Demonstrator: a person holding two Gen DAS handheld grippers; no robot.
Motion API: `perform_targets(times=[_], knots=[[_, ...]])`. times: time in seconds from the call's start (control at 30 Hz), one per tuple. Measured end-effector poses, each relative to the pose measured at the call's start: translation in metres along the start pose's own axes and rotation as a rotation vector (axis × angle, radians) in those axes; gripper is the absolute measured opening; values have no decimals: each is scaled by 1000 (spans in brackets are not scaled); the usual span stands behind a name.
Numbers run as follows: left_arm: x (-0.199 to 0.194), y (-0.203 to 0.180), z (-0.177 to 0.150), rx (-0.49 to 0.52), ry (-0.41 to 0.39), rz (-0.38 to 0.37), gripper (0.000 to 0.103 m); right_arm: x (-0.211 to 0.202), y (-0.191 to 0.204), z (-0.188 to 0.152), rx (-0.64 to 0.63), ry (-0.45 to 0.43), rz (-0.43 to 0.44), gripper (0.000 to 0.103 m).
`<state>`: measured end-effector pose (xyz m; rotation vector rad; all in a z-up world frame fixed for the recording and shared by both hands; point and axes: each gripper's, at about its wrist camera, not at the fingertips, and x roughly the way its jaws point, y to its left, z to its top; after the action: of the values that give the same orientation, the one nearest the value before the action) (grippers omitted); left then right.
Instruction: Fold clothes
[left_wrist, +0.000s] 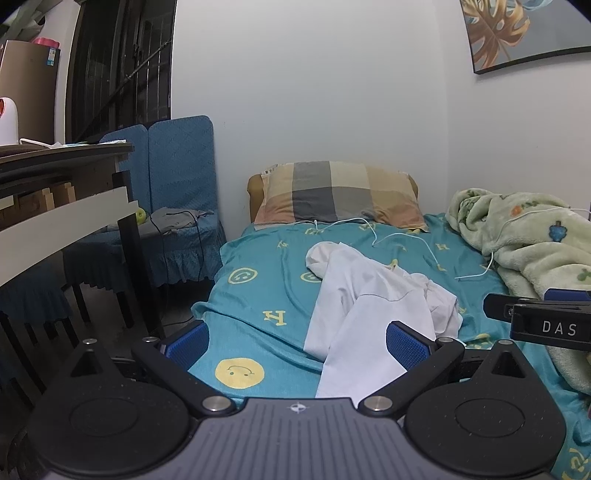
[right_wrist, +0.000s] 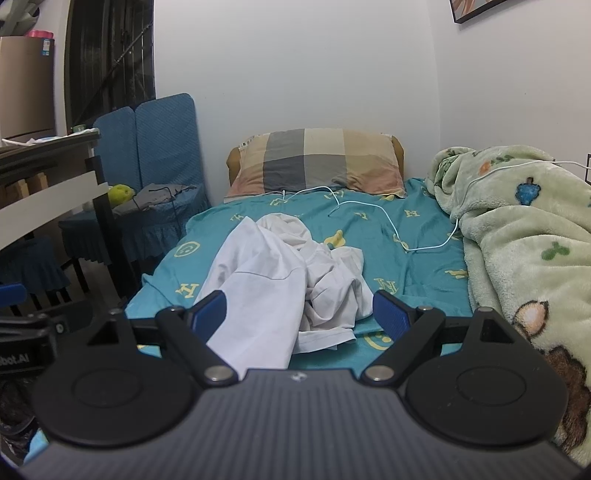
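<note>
A crumpled white garment (left_wrist: 373, 306) lies in a heap on the teal bed sheet (left_wrist: 258, 295); it also shows in the right wrist view (right_wrist: 280, 280). My left gripper (left_wrist: 297, 341) is open and empty, above the near end of the garment, blue pads (left_wrist: 406, 347) wide apart. My right gripper (right_wrist: 299, 314) is open and empty, hovering over the garment's near edge. The right gripper's body shows at the right edge of the left wrist view (left_wrist: 546, 321).
A checked pillow (right_wrist: 317, 162) lies at the head of the bed. A green fleece blanket (right_wrist: 524, 236) is piled along the right side. A white cable (right_wrist: 388, 225) crosses the sheet. Blue chairs (left_wrist: 177, 206) and a table (left_wrist: 66, 184) stand left of the bed.
</note>
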<state>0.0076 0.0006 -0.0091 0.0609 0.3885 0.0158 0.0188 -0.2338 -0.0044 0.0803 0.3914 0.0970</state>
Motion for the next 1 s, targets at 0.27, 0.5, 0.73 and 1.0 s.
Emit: perform_targets(times=[0.27,0.5,0.73,1.0], knots=[[5,2,-2,-3,18,-7,103,1,0,1,3,-1,2,88],[12,-2,-9,2,44,-55,102,-3,-2,6,-3,-11,0,88],[24,-16,-20,41,87,-89,102,-5,-9,11,11,7,-2,88],[64,-49,-11,84,133,-144,101,-15,-28,20,28,-1,-45,88]])
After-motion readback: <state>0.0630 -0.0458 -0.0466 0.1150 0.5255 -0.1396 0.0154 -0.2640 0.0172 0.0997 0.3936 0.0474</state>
